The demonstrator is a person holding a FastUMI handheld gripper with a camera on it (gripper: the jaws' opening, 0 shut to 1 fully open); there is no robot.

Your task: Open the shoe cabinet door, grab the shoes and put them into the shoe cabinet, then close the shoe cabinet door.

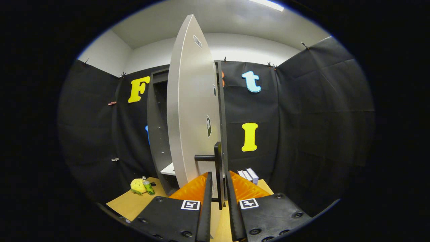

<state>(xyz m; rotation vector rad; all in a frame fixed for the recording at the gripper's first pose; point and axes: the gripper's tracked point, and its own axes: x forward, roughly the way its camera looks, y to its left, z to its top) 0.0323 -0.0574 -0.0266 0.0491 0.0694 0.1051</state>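
Both jaws of the gripper [218, 178] sit narrowly apart, flanking the dark handle [217, 168] on the half-open cabinet door [191, 111].

The gripper [218, 188] has two long fingers [205, 201] with ribbed inner faces, each fixed to a flat black plate [168, 215]. Each plate carries a small square black-and-white marker [190, 205] and round screw heads [186, 233], perhaps four per plate, some cut off.
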